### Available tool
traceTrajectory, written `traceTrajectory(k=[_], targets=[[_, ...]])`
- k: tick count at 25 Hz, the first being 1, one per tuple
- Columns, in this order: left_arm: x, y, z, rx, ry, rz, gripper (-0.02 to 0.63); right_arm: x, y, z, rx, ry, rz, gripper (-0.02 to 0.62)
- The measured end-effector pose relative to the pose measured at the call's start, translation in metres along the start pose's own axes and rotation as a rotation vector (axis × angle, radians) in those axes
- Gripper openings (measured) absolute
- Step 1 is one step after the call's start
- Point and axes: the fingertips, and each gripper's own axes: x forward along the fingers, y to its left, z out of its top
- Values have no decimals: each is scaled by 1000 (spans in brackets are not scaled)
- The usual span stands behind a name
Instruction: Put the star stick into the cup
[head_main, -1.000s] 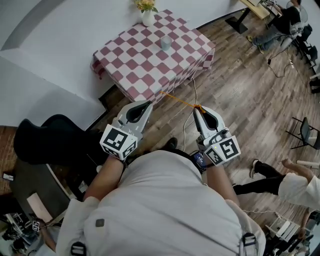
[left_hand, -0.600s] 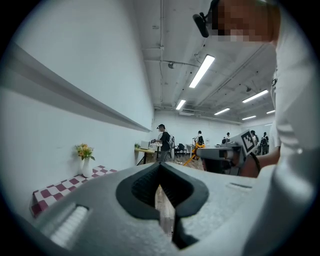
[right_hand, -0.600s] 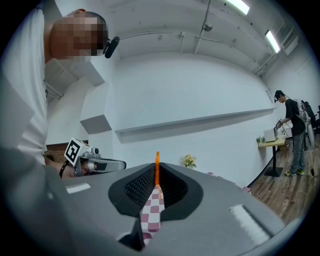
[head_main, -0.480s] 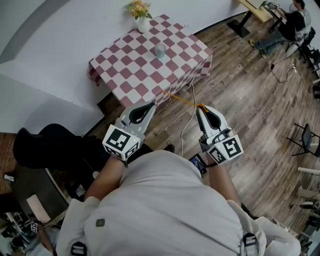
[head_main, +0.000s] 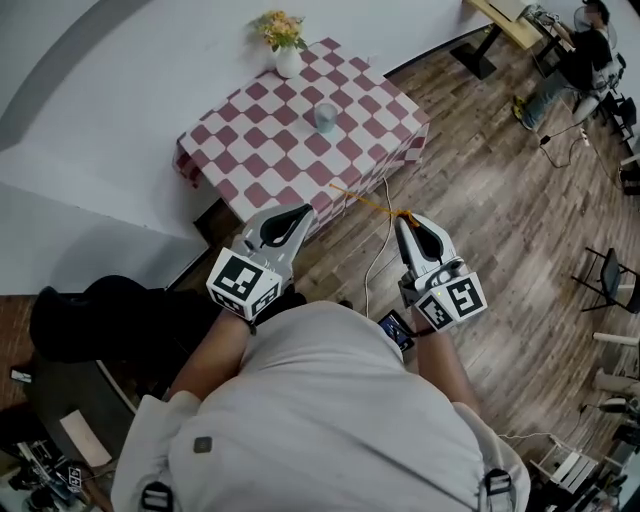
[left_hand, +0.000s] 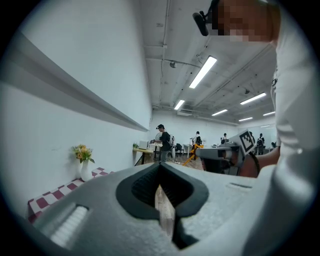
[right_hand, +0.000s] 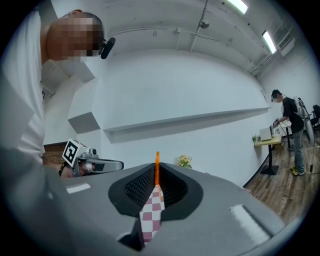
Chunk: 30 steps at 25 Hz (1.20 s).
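A thin orange star stick (head_main: 365, 200) juts up-left from my right gripper (head_main: 403, 217), which is shut on it. In the right gripper view the star stick (right_hand: 157, 167) rises between the closed jaws. The pale cup (head_main: 325, 117) stands upright near the middle of the red-and-white checkered table (head_main: 270, 150), far ahead of both grippers. My left gripper (head_main: 297, 210) is held level beside the right one, shut with nothing in it. The left gripper view shows the right gripper (left_hand: 220, 152) with the orange stick (left_hand: 192, 152) at its tip.
A white vase of flowers (head_main: 285, 55) stands at the table's far corner. A white cable (head_main: 375, 250) trails over the wooden floor. A black chair (head_main: 610, 270) stands at the right, a seated person (head_main: 580, 45) at top right, and a dark bag (head_main: 110, 310) at the left.
The view has shifted a little toward the table. A person's legs and arm at the lower right have left the view. Both grippers keep their pose and the right one its hold.
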Motion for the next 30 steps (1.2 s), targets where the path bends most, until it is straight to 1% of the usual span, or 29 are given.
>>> traceTrajectory(k=[3, 9, 14, 20, 25, 30], targets=[[-2, 25, 8, 7, -8, -19, 2, 23, 3, 5, -3, -13, -25, 29], [-17, 72, 23, 19, -22, -52, 2, 67, 23, 13, -14, -23, -58, 29], [-33, 106, 27, 14, -34, -71, 3, 99, 43, 13, -28, -27, -74, 29], [-51, 134, 28, 28, -37, -102, 2, 124, 61, 11, -40, -44, -114, 29], [-61, 151, 26, 19, -33, -96, 2, 139, 68, 6, -34, -30, -113, 29], [-59, 161, 21, 10, -25, -83, 2, 150, 57, 4, -32, -17, -110, 29]])
